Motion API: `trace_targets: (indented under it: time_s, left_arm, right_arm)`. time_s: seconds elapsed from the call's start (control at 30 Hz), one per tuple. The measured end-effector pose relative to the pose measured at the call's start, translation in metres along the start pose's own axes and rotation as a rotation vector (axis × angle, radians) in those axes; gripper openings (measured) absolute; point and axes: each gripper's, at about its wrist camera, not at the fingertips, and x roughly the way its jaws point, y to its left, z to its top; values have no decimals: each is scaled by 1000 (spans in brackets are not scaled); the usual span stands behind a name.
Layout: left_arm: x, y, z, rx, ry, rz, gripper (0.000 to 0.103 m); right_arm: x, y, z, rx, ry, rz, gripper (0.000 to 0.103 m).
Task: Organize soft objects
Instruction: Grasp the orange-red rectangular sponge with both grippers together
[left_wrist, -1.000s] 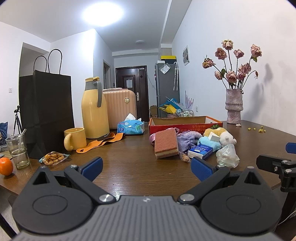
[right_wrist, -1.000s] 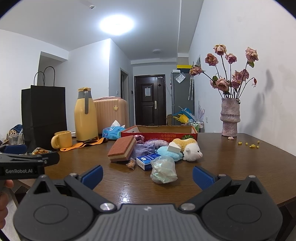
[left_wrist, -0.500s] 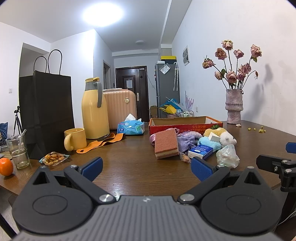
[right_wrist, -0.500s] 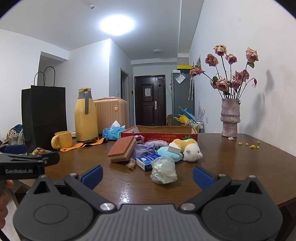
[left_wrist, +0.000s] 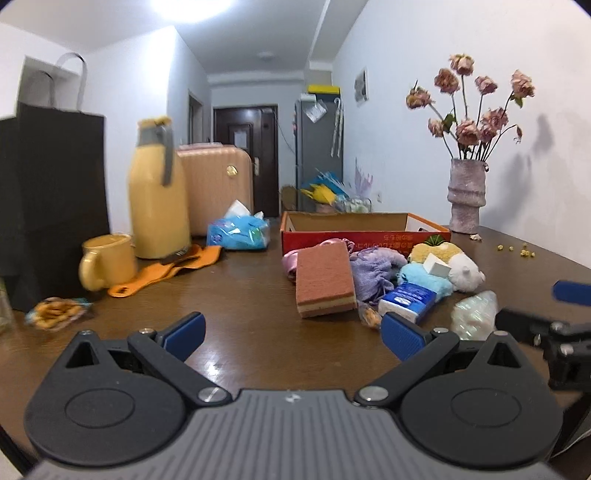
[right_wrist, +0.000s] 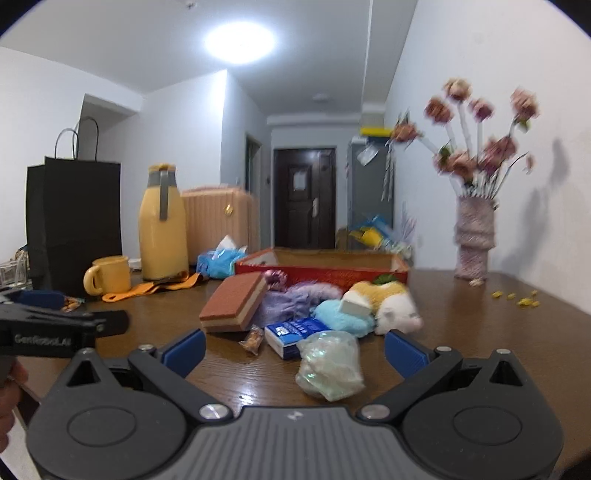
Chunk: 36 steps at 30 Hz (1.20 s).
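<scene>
A pile lies on the wooden table in front of a red cardboard box (left_wrist: 365, 230) (right_wrist: 321, 267): a brown sponge (left_wrist: 325, 282) (right_wrist: 236, 304), a purple cloth (left_wrist: 373, 271) (right_wrist: 295, 299), a light blue towel (left_wrist: 424, 282) (right_wrist: 340, 315), a white-and-yellow plush toy (left_wrist: 458, 266) (right_wrist: 391, 306), a blue-white packet (left_wrist: 408, 301) (right_wrist: 291, 334) and a crumpled clear bag (left_wrist: 474, 317) (right_wrist: 328, 365). My left gripper (left_wrist: 291, 332) is open and empty, short of the sponge. My right gripper (right_wrist: 295, 349) is open and empty, with the clear bag between its fingers' line of sight.
A yellow flask (left_wrist: 157, 192), a yellow mug (left_wrist: 105, 260), an orange strap (left_wrist: 166, 271), a black paper bag (left_wrist: 48, 199), a tissue pack (left_wrist: 238, 232) and a snack packet (left_wrist: 55, 312) stand left. A vase of dried roses (left_wrist: 465, 195) stands at the back right.
Both grippers have moved forward toward the pile, so the objects look larger and nearer. Both stay open and empty.
</scene>
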Motion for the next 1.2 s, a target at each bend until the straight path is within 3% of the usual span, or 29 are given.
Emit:
trace_targets:
  time_s: [0.13, 0.27, 0.43, 0.5, 0.63, 0.73, 0.77, 0.9, 1.03, 1.13, 1.2]
  left_arm:
    - [45, 6, 16, 9, 17, -34, 99]
    - [97, 13, 30, -59, 138, -57, 83]
    - [144, 32, 34, -337, 315, -128, 79]
    - [156, 41, 31, -465, 365, -169, 77]
    - [180, 61, 21, -697, 466, -232, 50]
    - [193, 72, 11, -809, 477, -277, 35]
    - [193, 73, 12, -809, 468, -272, 35]
    - [178, 75, 32, -728, 426, -258, 35]
    - [142, 80, 55, -619, 364, -317, 35]
    - [119, 78, 51, -568, 400, -372, 35]
    - [103, 67, 42, -511, 439, -385, 35]
  right_arm:
    - [47, -5, 16, 53, 52, 73, 101]
    - [98, -6, 38, 53, 106, 112, 84]
    - [177, -10, 79, 44, 174, 225, 81]
    - [211, -8, 90, 40, 224, 255, 73]
    - [268, 5, 102, -14, 309, 305, 70]
    - [298, 18, 101, -81, 379, 317, 53]
    - [300, 19, 99, -73, 390, 328, 37]
    - [288, 18, 104, -37, 376, 339, 32]
    - [230, 7, 117, -3, 328, 344, 30]
    - [181, -5, 110, 53, 329, 383, 27]
    - [150, -10, 94, 92, 341, 365, 27]
